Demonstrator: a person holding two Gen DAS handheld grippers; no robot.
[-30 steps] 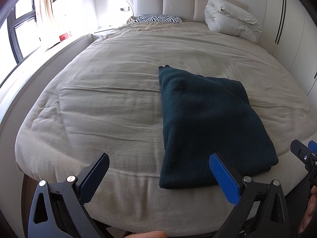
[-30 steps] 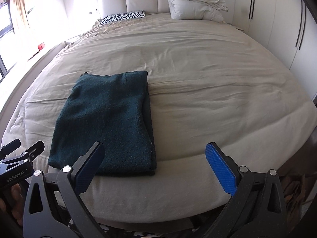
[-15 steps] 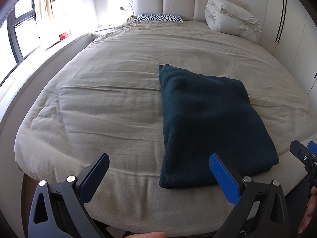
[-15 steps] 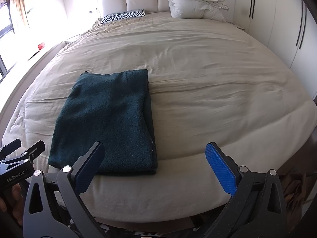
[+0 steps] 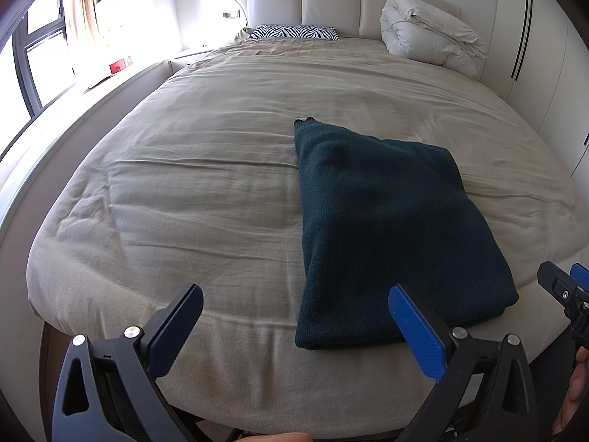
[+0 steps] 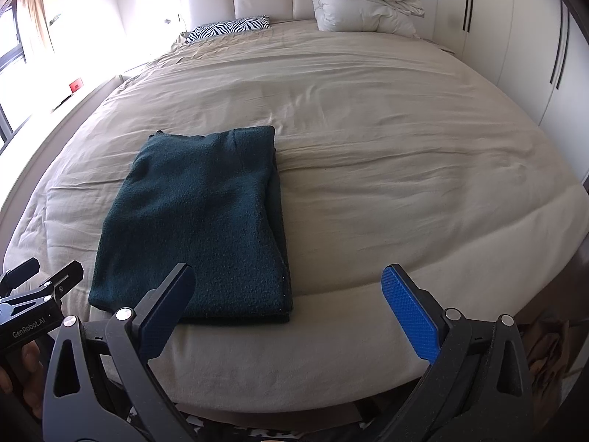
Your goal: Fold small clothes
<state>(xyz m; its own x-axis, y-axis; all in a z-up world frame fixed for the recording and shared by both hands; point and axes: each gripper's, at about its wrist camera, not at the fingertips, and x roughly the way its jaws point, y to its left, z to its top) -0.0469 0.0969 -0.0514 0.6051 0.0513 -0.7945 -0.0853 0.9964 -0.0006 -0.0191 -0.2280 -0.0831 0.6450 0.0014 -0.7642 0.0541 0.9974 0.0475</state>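
- One bed (image 5: 184, 191), covered in a beige sheet, filled both views and served as the folding surface; its broad flat top gave the garment room to lie smooth.
- Rolled white duvet (image 5: 427, 42) lay at the head-end right corner of the bed, with a zebra-print pillow (image 5: 294, 32) toward the head-end left; both were well apart from the work, presumably set back to keep the foot end free.
- Dark green sweater (image 5: 386, 228) lay folded into a flat rectangle near the foot edge of the bed, a little right of centre in the left view, its layered edges stacked; judged from this, the fold appeared complete or nearly so.
- Left gripper (image 5: 294, 328) hovered short of the foot edge, jaws spread wide and holding nothing, just beside the sweater's near left corner.
- Right gripper (image 6: 291, 309) hovered likewise, jaws released and empty, over the near right corner; both seemed drawn back clear of the cloth so as not to disturb it.
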